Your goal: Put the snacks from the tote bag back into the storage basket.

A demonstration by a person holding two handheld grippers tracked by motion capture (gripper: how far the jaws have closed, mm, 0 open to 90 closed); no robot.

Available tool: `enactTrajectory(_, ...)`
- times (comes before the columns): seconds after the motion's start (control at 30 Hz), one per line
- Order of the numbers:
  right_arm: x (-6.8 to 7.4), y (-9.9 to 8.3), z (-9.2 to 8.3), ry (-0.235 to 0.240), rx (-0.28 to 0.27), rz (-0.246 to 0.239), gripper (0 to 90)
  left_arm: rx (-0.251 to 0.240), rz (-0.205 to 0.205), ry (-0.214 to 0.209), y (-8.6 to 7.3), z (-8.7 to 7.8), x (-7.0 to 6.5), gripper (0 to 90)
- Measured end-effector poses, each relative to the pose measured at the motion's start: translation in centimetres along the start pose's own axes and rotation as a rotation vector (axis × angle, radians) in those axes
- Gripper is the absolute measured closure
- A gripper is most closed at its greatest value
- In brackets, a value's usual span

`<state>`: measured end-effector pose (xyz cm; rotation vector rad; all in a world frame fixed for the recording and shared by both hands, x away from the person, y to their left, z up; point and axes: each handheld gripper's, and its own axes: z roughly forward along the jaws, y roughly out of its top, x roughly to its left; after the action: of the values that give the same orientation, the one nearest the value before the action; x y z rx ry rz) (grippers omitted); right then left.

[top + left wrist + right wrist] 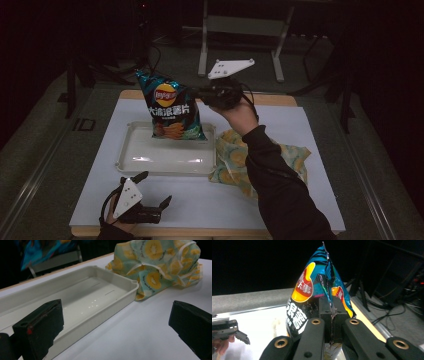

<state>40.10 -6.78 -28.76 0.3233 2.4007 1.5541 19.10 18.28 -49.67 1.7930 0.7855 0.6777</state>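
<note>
The right gripper [202,95] holds a shiny blue crisp bag with a red and yellow logo [171,107]. Its jaws are squeezed tight on the bag's side edge, so the bag hangs upright. The bottom of the bag is over the far side of the shallow white plastic tray [150,162]. I cannot tell if the bag touches the tray floor or hangs just above it. I think the bag is held by its flat edge because that part is thin and easy to pinch.

The left gripper [155,189] rests on the white table top [210,205], on the person's side of the tray. Its jaws are wide apart with nothing between them. It looks like it is just waiting.

A crumpled pale green cloth with yellow fruit slices printed on it [235,160] lies right of the tray, touching its corner.

The high view shows everything around the tray at once. The right gripper view shows up close how the bag's edge [331,322] is pressed flat between the two black jaws. The left gripper view shows the tray [113,280] from low down: its floor is bare and shiny, and the cloth [155,267] has white ribbon straps.
</note>
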Motion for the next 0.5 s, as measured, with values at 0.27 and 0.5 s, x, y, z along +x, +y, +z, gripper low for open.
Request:
enactTrajectory(0.27, 0.8, -2.0, 4.0, 0.052, 0.035, 0.031, 89.7, -0.004, -0.004, 0.003, -0.1, -0.2, 0.0, 0.3)
enactTrajectory(0.5, 1.1, -4.6, 6.4, 0.093, 0.066, 0.06, 89.7, 0.004, 0.002, 0.003, -0.1, -0.2, 0.0, 0.2)
